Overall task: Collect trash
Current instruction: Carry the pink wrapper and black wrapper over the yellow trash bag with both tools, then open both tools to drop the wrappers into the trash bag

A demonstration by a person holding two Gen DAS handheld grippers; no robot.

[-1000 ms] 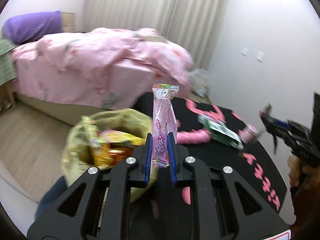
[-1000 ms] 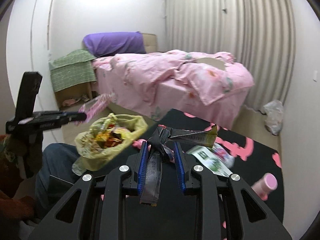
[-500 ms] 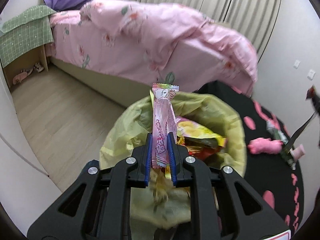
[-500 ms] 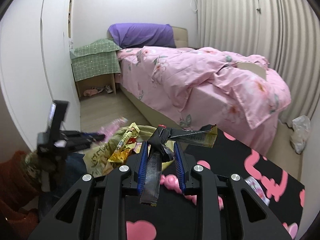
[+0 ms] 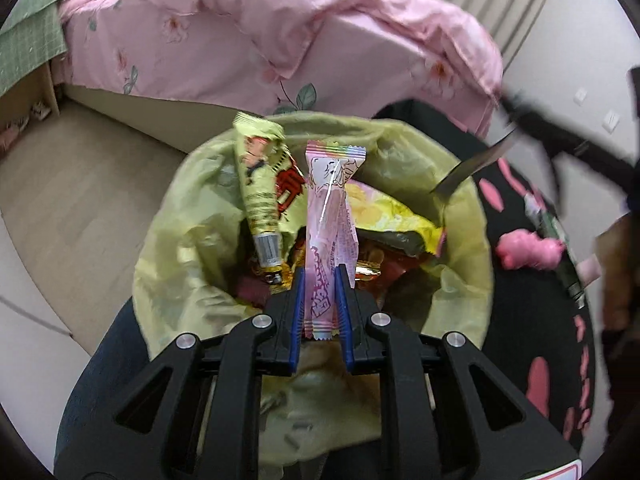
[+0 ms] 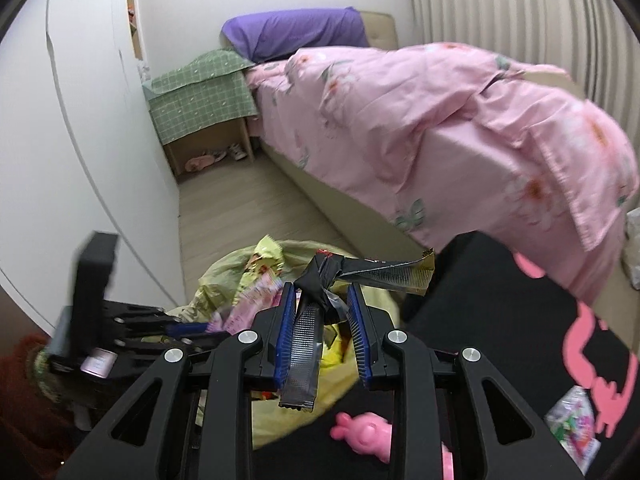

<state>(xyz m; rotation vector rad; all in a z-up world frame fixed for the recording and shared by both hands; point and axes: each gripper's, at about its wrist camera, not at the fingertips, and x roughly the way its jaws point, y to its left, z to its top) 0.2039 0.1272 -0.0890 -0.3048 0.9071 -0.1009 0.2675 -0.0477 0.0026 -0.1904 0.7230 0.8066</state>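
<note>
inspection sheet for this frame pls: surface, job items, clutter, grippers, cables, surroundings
Surface: black rug with pink shapes, on wood floor.
Job's things: yellow trash bag open, full of wrappers; pink wrapper and black wrapper each held in a gripper.
Clutter: pink pig toy; colourful packet on the rug.
Grippers: left gripper shut on pink wrapper, over the bag; right gripper shut on black wrapper, beside the bag.
Cables: nothing seen.
Surroundings: bed with pink duvet, purple pillow, green-covered nightstand, curtains.

Right gripper (image 5: 516, 120) motion-blurred, upper right of left view; yellow bag (image 5: 460, 280) bottom hidden behind left gripper (image 5: 320, 300).
</note>
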